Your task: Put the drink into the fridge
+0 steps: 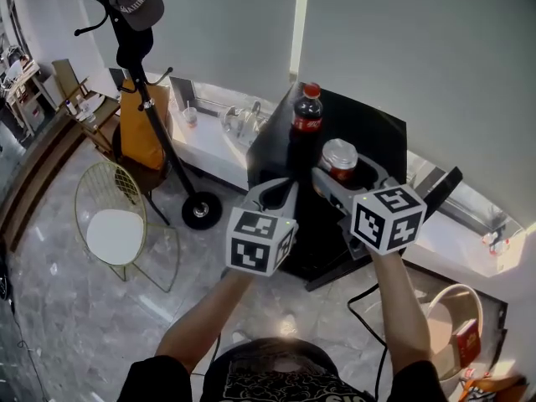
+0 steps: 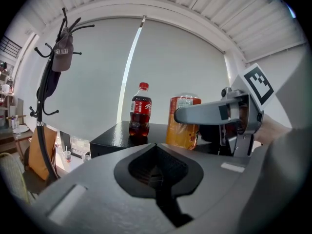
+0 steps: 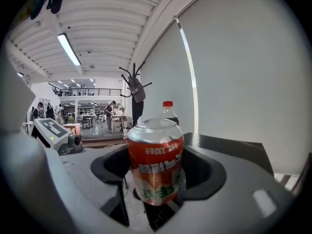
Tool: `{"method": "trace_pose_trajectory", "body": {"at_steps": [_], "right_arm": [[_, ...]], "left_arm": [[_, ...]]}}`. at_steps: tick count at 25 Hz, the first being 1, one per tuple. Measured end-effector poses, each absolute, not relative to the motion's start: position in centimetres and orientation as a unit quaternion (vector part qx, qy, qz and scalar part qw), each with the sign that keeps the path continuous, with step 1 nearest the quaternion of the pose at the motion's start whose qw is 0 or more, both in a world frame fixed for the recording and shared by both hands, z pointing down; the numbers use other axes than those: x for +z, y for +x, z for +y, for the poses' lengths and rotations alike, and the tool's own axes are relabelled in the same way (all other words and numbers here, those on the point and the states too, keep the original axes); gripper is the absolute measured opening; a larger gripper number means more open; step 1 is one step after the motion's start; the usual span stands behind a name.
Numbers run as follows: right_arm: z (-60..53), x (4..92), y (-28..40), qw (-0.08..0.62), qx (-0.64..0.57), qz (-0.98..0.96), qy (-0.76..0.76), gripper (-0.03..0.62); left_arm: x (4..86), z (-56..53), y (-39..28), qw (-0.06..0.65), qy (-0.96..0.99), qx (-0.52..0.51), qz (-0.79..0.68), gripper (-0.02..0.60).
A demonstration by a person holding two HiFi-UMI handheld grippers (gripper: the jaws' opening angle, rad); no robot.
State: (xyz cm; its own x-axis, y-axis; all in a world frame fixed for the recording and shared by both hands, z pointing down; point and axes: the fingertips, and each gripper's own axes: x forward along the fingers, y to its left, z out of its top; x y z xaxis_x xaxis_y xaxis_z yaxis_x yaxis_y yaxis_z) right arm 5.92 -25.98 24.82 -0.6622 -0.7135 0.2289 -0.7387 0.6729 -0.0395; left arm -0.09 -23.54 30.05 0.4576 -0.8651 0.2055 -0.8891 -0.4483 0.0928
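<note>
An orange-red drink can (image 1: 339, 157) (image 3: 156, 162) stands upright between the jaws of my right gripper (image 1: 343, 176) (image 3: 156, 184), which is shut on it, just above the near part of the black fridge's top (image 1: 373, 128). In the left gripper view the can (image 2: 183, 123) shows with the right gripper (image 2: 214, 113) around it. A cola bottle (image 1: 307, 111) (image 2: 140, 111) (image 3: 169, 112) with a red cap stands farther back on the fridge top (image 2: 109, 140). My left gripper (image 1: 280, 189) (image 2: 155, 145) hangs to the left of the can, shut on nothing.
A coat rack (image 1: 134, 40) with a cap stands at the left, above a scooter wheel (image 1: 201, 210) and a wire chair (image 1: 113, 224). A white ledge (image 1: 213, 145) runs behind the fridge. A basket (image 1: 452, 325) sits at the lower right.
</note>
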Motion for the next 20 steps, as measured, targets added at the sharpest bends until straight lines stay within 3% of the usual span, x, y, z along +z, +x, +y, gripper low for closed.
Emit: {"method": "trace_pose_trajectory", "body": {"at_steps": [20], "right_arm": [[-18.1,29.6,-2.1,0.07,0.061,-0.896,0.435,0.327]], "left_arm": [[35.4,-16.3,-7.6,0.115,0.854,0.074,-0.501,0.005]]}}
